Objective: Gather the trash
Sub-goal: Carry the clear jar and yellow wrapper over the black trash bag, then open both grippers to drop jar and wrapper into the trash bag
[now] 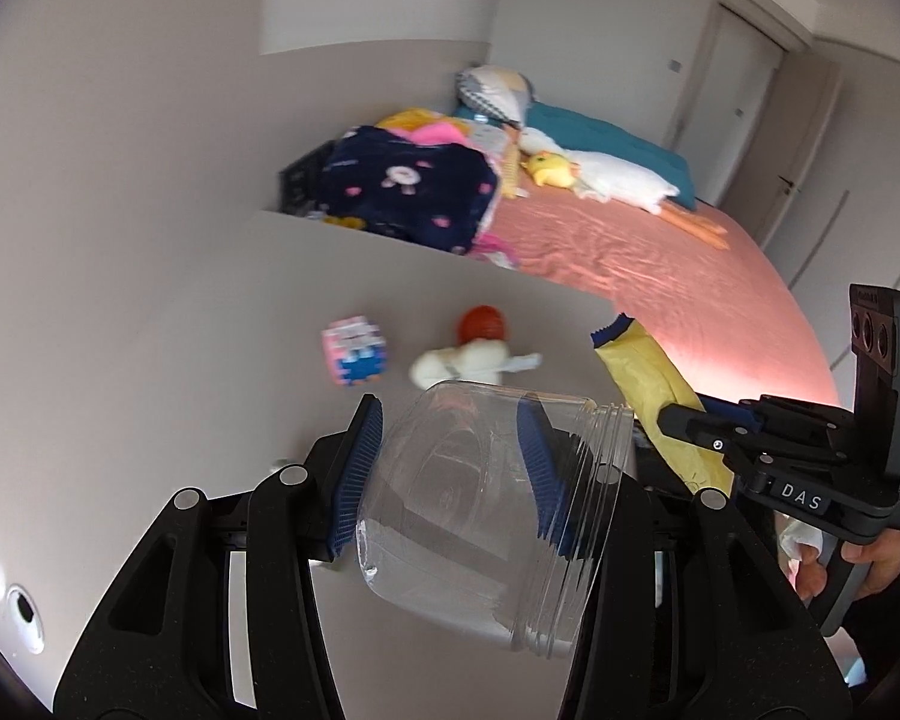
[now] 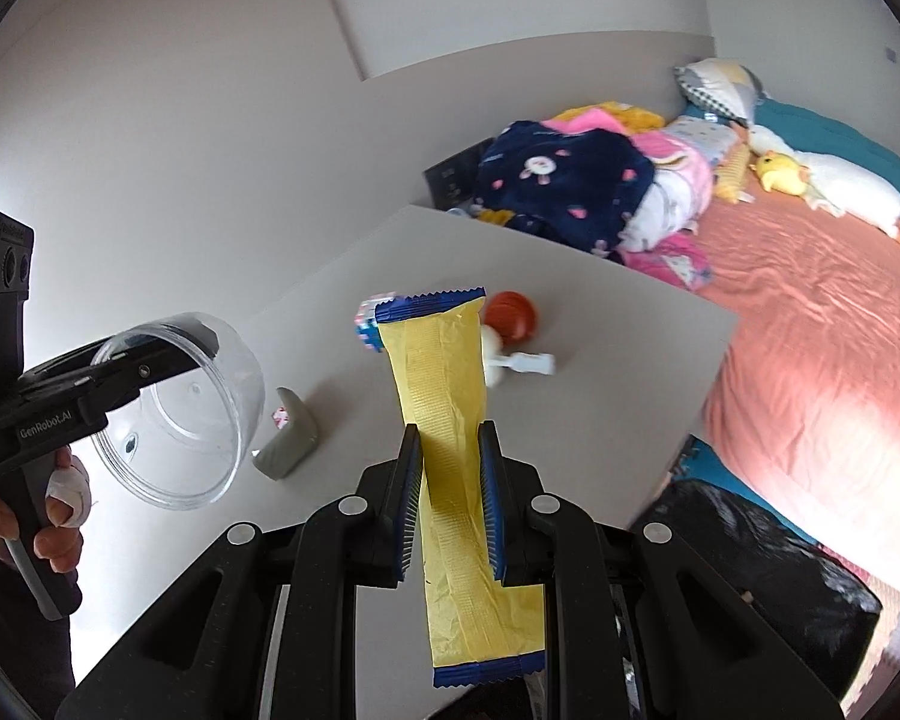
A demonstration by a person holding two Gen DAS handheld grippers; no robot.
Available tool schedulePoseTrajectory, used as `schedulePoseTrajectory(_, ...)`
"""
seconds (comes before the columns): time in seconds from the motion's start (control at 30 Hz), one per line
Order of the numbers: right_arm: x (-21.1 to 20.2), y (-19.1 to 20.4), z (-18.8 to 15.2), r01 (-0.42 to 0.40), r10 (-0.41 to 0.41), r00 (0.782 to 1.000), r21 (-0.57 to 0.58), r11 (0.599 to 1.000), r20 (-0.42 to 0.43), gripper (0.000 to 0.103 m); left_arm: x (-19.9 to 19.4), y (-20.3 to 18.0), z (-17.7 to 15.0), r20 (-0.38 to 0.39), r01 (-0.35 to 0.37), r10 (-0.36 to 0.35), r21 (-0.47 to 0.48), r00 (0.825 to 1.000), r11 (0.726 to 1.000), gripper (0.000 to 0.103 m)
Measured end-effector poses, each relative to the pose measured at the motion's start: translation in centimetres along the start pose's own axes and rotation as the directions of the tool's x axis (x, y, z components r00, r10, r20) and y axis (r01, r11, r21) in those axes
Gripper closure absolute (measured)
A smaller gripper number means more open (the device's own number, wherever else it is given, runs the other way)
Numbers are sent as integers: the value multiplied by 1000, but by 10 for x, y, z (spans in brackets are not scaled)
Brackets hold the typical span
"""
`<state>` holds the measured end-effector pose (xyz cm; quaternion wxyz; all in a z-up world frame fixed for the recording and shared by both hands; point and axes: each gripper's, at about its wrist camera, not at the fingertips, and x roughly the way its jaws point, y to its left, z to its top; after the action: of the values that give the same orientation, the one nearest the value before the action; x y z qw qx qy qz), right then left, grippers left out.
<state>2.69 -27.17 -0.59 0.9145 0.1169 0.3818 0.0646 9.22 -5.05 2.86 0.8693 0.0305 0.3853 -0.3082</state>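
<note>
A clear plastic jar (image 1: 480,516) lies sideways between the blue pads of my left gripper (image 1: 450,474), which is shut on it above the white table (image 1: 210,372). From the right wrist view the same jar (image 2: 192,414) hangs at the left, held by that gripper (image 2: 150,360) in a person's hand (image 2: 54,510). My right gripper (image 2: 448,504) is shut on a yellow wrapper with blue ends (image 2: 450,438), held upright over the table. In the left wrist view that wrapper (image 1: 648,378) sticks up at the right, with the right gripper (image 1: 684,414) on it.
On the table lie a pink and blue cube (image 1: 355,349), a red ball (image 1: 481,324), a white fluffy toy (image 1: 468,360) and a grey wedge-shaped object (image 2: 291,438). A bed with a pink sheet (image 2: 810,324), blankets and plush toys stands behind. A black bag (image 2: 750,570) sits at the lower right.
</note>
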Motion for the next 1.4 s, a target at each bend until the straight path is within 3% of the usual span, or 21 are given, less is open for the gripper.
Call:
schedulePoseTrajectory(0.73,-59,-71,-36,92,-103,993,169,981,57,83,38,-102,-9,-122,172,-157,129,980,977,56)
schedulePoseTrajectory(1.4,-109,-133,-69,195,-227,971,317,928,67,83,74,-192,-18,-267,325,-255,268,929,907,56)
